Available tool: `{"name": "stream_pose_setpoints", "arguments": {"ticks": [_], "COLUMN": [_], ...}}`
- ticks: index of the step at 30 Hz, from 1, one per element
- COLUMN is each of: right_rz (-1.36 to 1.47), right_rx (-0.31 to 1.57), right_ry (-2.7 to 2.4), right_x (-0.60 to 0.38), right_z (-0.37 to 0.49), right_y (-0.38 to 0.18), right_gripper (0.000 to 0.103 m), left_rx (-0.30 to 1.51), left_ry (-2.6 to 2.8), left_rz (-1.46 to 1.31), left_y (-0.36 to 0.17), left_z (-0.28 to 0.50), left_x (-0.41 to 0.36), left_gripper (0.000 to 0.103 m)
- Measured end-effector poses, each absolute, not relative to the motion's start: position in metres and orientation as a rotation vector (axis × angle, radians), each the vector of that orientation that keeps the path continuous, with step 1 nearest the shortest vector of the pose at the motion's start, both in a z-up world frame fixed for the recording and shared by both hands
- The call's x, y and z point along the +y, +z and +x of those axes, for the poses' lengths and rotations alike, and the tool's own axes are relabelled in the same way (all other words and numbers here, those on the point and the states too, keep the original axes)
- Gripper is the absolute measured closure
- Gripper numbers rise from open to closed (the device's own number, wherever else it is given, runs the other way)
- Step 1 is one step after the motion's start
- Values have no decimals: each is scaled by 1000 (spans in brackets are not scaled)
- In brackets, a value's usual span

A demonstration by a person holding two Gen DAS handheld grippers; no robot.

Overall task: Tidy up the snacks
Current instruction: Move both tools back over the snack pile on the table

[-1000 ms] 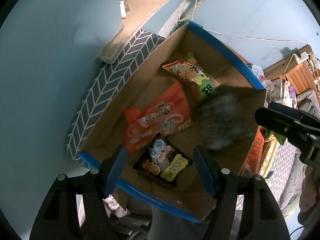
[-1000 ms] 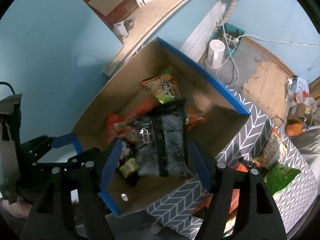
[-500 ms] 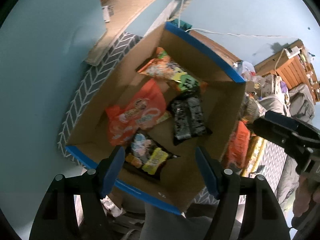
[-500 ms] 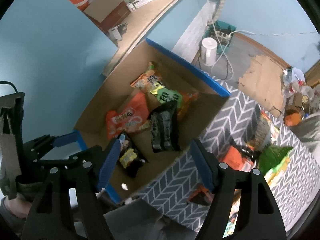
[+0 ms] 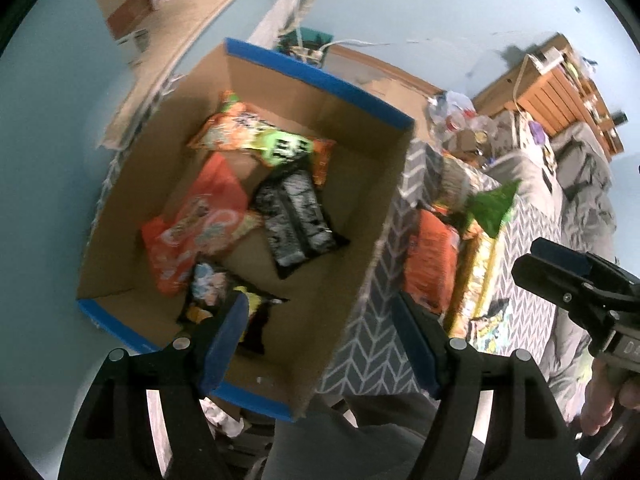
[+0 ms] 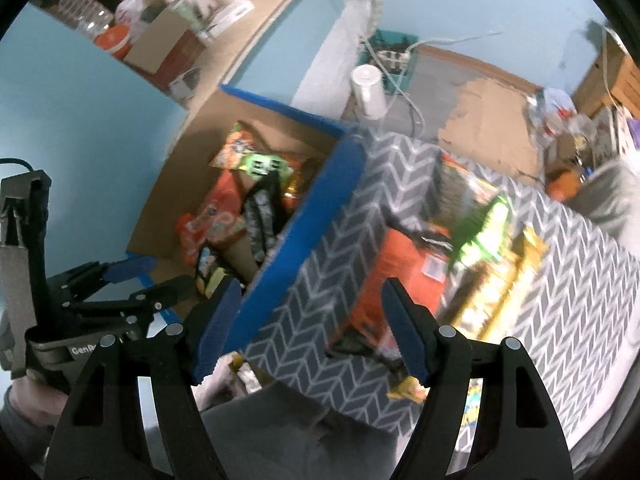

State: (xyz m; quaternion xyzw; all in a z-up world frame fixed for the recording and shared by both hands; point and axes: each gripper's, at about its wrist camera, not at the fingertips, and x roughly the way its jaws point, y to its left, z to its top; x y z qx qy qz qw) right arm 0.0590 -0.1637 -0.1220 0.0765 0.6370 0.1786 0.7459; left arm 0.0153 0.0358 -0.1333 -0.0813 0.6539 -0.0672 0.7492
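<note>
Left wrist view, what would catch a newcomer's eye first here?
Most striking is the open cardboard box with blue-taped rims, holding bright snack bags: an orange packet on its left side and a black packet at its middle. Right of it, a grey herringbone-patterned bin holds more snacks, a green bag sticking up among them. The empty left claw frames the bottom.

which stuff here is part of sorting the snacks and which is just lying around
Part of the job:
cardboard box
black snack packet
orange snack packet
grey patterned bin
green snack bag

Lying about:
white canister
power strip
wooden crate
</note>
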Motion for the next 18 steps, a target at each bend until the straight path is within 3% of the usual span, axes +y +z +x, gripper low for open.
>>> {"name": "stream_pose_setpoints", "arguments": {"ticks": [13, 18], "right_rz": [287, 337], "right_rx": [1426, 1447], "right_ry": [204, 131], "right_x": [-249, -279], "right_z": [16, 0], "right_y": [-138, -150], "right_gripper": [25, 25], "left_rx": [1464, 1477], "left_ry": [-291, -341], "left_rz": [-72, -13], "left_y": [-137, -142], "left_z": [17, 18], "left_x": [-31, -57], "left_gripper": [27, 22]}}
